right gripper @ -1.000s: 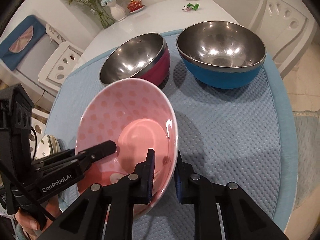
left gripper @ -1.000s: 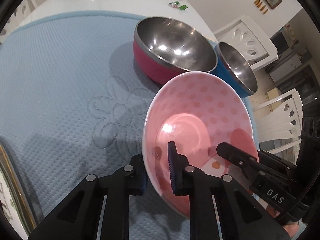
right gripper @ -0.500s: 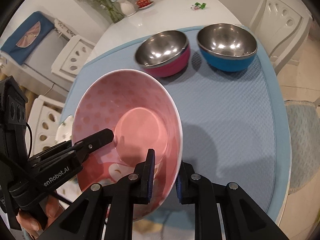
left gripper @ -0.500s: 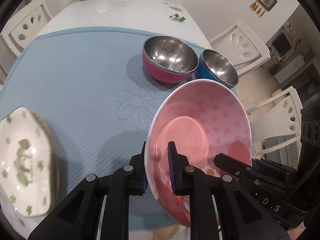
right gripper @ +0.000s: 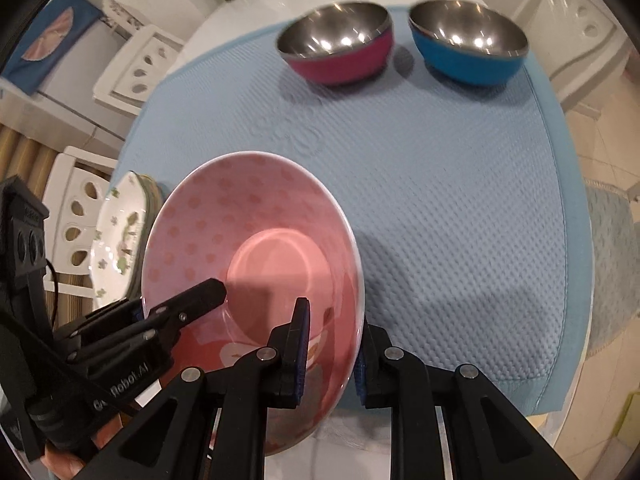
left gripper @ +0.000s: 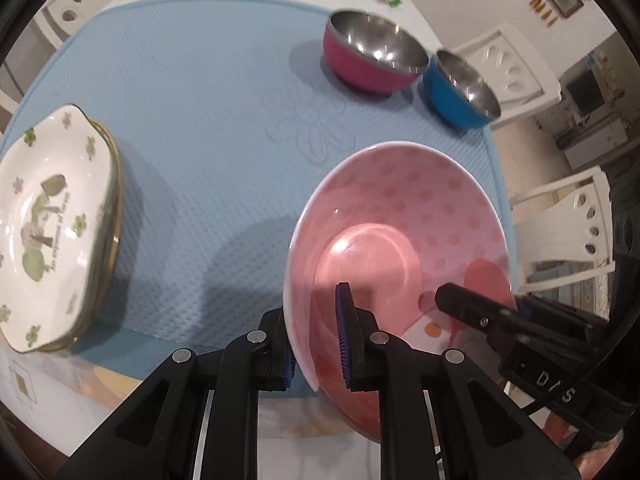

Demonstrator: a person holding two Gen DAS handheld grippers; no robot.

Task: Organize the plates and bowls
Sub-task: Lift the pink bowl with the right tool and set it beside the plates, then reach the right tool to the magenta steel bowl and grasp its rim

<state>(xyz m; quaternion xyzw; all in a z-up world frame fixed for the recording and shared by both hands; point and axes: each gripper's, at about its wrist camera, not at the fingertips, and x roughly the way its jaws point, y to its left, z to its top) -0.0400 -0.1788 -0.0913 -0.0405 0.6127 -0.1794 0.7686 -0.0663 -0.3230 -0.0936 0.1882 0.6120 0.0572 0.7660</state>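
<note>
Left wrist view. The left tool (left gripper: 316, 344) is clamped on the near-left rim of the pink dotted plate (left gripper: 400, 232), one pad inside and one outside; the plate hangs clear of the blue mat (left gripper: 200, 100) near the front edge of the bench. The right tool (left gripper: 460, 304) reaches in from the right and pinches the opposite rim. The stack of floral plates (left gripper: 52, 216) lies at the mat's left edge; the magenta bowl (left gripper: 372, 60) and blue bowl (left gripper: 460, 88) stand side by side at the far right. Judged step: carrying the plate toward the stack. To do it well, both hands should travel together, keep the plate level, and lower it centred on the stack before releasing.

Right wrist view. The right tool (right gripper: 332, 344) grips the plate's (right gripper: 248, 240) right rim; the left tool (right gripper: 192, 304) holds its left rim. The stack (right gripper: 116, 240) shows just behind the plate's left edge.

Change from the earlier frames: both bowls now appear smaller and farther off, and the floral stack, absent a second ago, has come into view. Both grips are unchanged.
</note>
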